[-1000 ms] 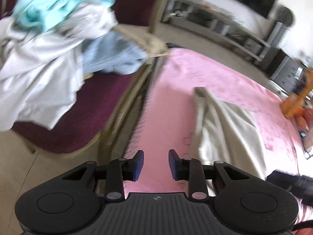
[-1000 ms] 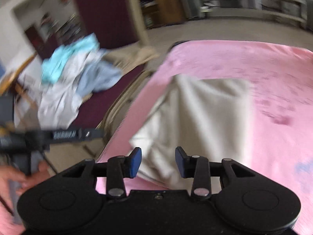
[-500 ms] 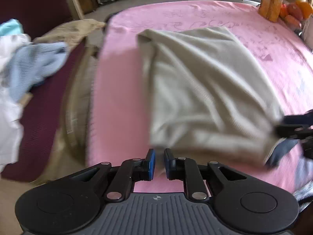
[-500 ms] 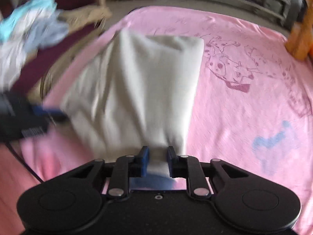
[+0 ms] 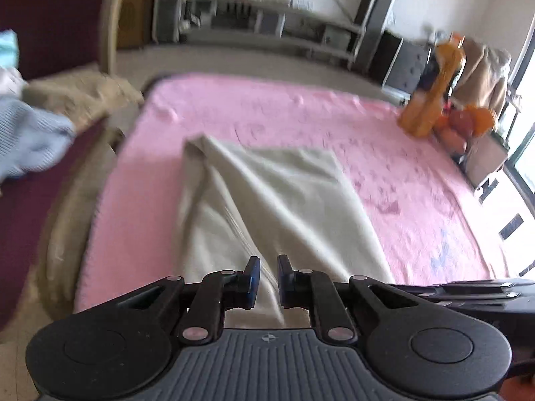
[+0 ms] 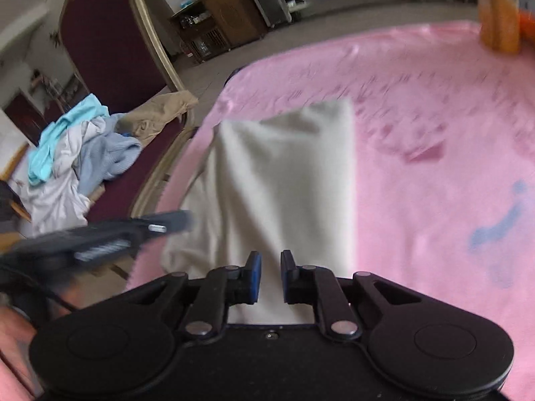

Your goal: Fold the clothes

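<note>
A cream garment (image 5: 284,200) lies folded on a pink blanket (image 5: 267,110). In the left wrist view its near left part rises in a tented ridge into my left gripper (image 5: 268,274). Those jaws are closing, with a fold of the cloth pinched between the pads. In the right wrist view the same cream garment (image 6: 284,173) narrows toward my right gripper (image 6: 271,274). Its jaws are closing too, and the near edge of the cloth fills the gap between them. The left gripper (image 6: 100,240) shows blurred at the garment's left side.
A maroon chair (image 6: 100,40) stands left of the pink blanket (image 6: 434,167), and its seat carries a pile of clothes (image 6: 73,153) in blue, white and beige. Orange toys (image 5: 431,100) sit at the blanket's far right corner. Shelving and cabinets line the far wall.
Both grippers swung from the chair side onto the garment's near edge. Their jaws narrowed and now have cloth between them. The garment's left part has lifted into a ridge.
</note>
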A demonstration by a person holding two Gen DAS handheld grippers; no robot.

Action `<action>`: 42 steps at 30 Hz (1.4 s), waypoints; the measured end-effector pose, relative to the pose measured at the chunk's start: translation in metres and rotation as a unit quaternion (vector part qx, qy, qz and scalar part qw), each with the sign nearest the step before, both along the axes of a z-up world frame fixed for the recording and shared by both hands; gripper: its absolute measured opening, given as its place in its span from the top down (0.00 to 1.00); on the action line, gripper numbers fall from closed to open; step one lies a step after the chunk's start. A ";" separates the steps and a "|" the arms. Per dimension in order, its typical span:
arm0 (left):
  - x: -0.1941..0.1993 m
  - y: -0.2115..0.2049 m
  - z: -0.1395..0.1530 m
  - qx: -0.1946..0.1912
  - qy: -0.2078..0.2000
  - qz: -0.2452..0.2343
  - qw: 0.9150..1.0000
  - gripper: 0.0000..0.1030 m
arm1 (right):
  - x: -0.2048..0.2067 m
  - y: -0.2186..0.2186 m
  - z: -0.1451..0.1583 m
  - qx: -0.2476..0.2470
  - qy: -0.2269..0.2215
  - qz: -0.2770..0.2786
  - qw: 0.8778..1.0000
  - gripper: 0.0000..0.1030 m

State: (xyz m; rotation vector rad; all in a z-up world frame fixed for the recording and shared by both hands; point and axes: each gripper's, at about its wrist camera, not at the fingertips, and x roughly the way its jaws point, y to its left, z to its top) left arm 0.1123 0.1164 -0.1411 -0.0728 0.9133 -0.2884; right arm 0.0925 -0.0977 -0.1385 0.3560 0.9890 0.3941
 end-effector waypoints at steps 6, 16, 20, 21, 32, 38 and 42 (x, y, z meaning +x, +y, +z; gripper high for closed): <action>-0.029 -0.008 -0.022 0.131 0.043 -0.072 0.988 0.83 | -0.002 0.013 -0.025 -0.041 0.016 0.043 0.998 0.92; -0.065 0.029 0.009 0.049 -0.028 -0.005 0.998 0.90 | -0.037 -0.009 0.015 -0.098 -0.004 0.034 0.995 0.89; -0.048 -0.005 -0.006 0.064 -0.010 -0.041 0.997 0.90 | -0.031 -0.005 0.006 -0.071 -0.002 0.026 0.997 0.89; -0.046 -0.016 -0.014 0.079 0.007 -0.058 0.995 0.90 | -0.029 -0.002 -0.002 -0.081 0.010 0.025 0.996 0.89; -0.061 -0.009 0.015 0.078 -0.005 -0.071 0.994 0.81 | -0.022 -0.028 0.067 -0.110 -0.014 0.009 0.994 0.84; -0.025 -0.009 0.072 0.043 -0.105 -0.045 0.993 0.80 | 0.003 -0.039 0.142 -0.151 -0.146 0.017 0.978 0.73; 0.017 -0.026 0.041 0.140 -0.046 -0.032 0.989 0.79 | 0.038 -0.044 0.134 -0.179 -0.177 0.014 0.968 0.72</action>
